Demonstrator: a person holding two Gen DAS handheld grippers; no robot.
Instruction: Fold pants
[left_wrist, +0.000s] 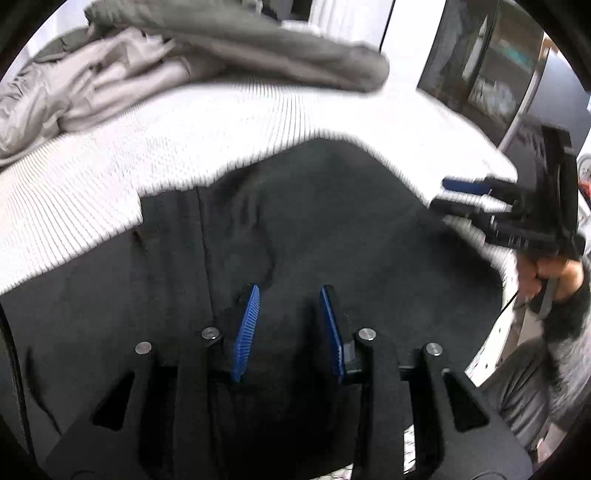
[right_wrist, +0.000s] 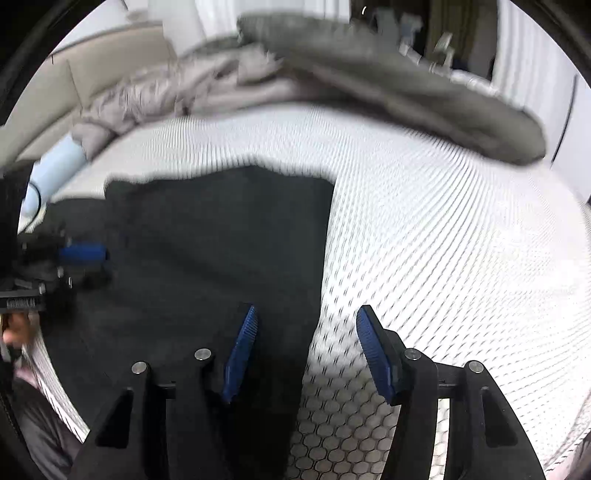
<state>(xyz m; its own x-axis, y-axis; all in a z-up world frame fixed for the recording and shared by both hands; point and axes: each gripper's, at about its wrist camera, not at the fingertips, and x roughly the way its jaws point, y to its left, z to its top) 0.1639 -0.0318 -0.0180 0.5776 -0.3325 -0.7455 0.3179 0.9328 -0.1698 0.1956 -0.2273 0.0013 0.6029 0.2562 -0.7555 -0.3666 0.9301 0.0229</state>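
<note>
One pair of black pants (left_wrist: 314, 229) is spread on the white bed cover (left_wrist: 110, 166). Two tools are counted: the left tool (left_wrist: 290, 295) and right tool (right_wrist: 306, 314), both spread, nothing pinched. A pale cylinder (right_wrist: 55, 166) at 9 o'clock is shown only by the right view.

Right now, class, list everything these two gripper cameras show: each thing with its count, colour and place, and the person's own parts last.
pants: one, black, spread flat on the cover, near side
cover: one, white, textured, under the pants
clothes: a heap, grey and beige, count unclear, at the cover's far edge
tube: one, pale blue, past the cover's far left edge in the right view
left gripper: one, black with blue pads, over the pants, jaws apart, nothing between them
right gripper: one, black with blue pads, jaws apart over the pants' right edge
hand: one, holding the right gripper's handle
sleeve: one, grey, behind that hand
</note>
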